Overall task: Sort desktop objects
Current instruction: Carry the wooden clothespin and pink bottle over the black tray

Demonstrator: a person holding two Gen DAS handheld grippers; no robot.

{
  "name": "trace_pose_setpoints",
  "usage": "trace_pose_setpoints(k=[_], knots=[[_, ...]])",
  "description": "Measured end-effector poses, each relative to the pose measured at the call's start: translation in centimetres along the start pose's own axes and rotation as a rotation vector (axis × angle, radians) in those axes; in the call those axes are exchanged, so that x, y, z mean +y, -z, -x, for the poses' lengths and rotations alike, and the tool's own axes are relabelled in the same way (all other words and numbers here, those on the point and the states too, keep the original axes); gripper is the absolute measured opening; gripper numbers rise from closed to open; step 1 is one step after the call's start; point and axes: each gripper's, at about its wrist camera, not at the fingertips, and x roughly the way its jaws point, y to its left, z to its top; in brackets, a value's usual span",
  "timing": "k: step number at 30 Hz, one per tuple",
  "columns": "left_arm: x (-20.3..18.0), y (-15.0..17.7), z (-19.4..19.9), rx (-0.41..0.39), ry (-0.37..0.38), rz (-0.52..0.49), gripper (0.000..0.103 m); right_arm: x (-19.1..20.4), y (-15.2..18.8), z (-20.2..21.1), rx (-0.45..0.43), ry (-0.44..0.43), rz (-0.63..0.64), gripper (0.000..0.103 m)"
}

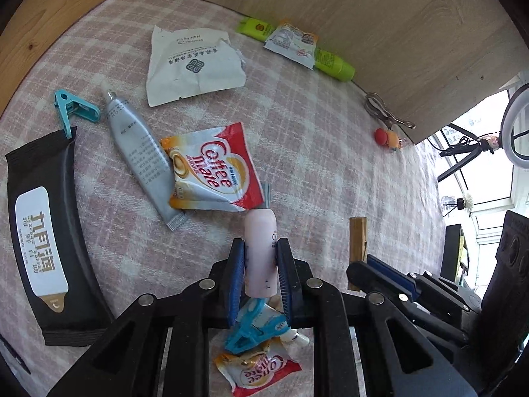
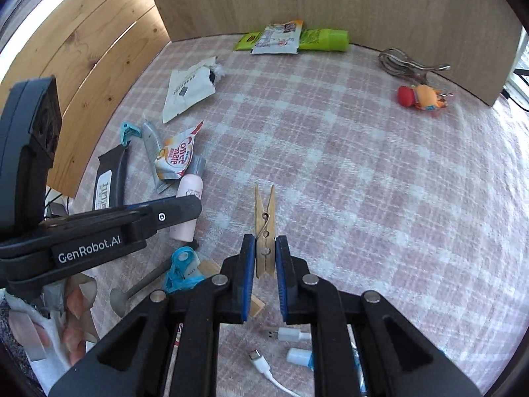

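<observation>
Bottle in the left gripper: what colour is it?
Pale pink bottle with a grey cap, shut between the left gripper's blue pads; clearest in the left wrist view.

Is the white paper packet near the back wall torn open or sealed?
Torn open: the white packet has a ragged edge with fluffy filling poking out.

Left gripper (image 1: 261,264) clamped a pink bottle (image 1: 260,254) at centre-bottom. Coffee creamer sachet (image 1: 211,173) lay at twelve o'clock of it, silver tube (image 1: 140,155) at ten, black wipes pack (image 1: 46,241) at nine, wooden clothespin (image 1: 358,244) at three, on checked cloth (image 1: 314,152).
</observation>
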Motion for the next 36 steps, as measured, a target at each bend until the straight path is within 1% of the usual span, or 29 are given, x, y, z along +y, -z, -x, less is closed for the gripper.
trace_pose_setpoints(k=[5, 7, 12, 14, 19, 22, 26, 31, 36], knots=[[-2.8, 1.0, 1.1, -0.019, 0.021, -0.025, 0.019, -2.0, 1.2, 3.0, -0.056, 0.022, -0.029, 0.012], [-4.1, 2.0, 1.9, -0.027, 0.023, -0.046, 0.019, -2.8, 1.9, 4.1, -0.072, 0.023, -0.04, 0.012], [-9.0, 3.7, 1.5, -0.026, 0.039, -0.122, 0.019, -5.5, 4.3, 6.6, -0.113, 0.035, -0.074, 0.012], [-11.2, 4.7, 1.1, -0.019, 0.051, -0.151, 0.019, -7.3, 5.6, 8.0, -0.131, 0.042, -0.098, 0.012], [-18.7, 7.8, -0.4, 0.012, 0.089, -0.251, 0.019, -13.2, 9.5, 12.6, -0.178, 0.07, -0.168, 0.012], [-24.1, 9.9, -1.7, 0.035, 0.119, -0.318, 0.019, -17.8, 12.1, 15.8, -0.209, 0.087, -0.227, 0.012], [-31.2, 12.6, -3.3, 0.061, 0.156, -0.402, 0.019, -24.1, 15.1, 19.8, -0.244, 0.131, -0.291, 0.012], [-38.7, 15.2, -5.5, 0.086, 0.2, -0.462, 0.019, -31.4, 18.1, 23.8, -0.277, 0.193, -0.364, 0.012], [-45.0, 17.7, -7.5, 0.118, 0.225, -0.53, 0.019, -37.5, 20.4, 26.8, -0.293, 0.243, -0.414, 0.012]])
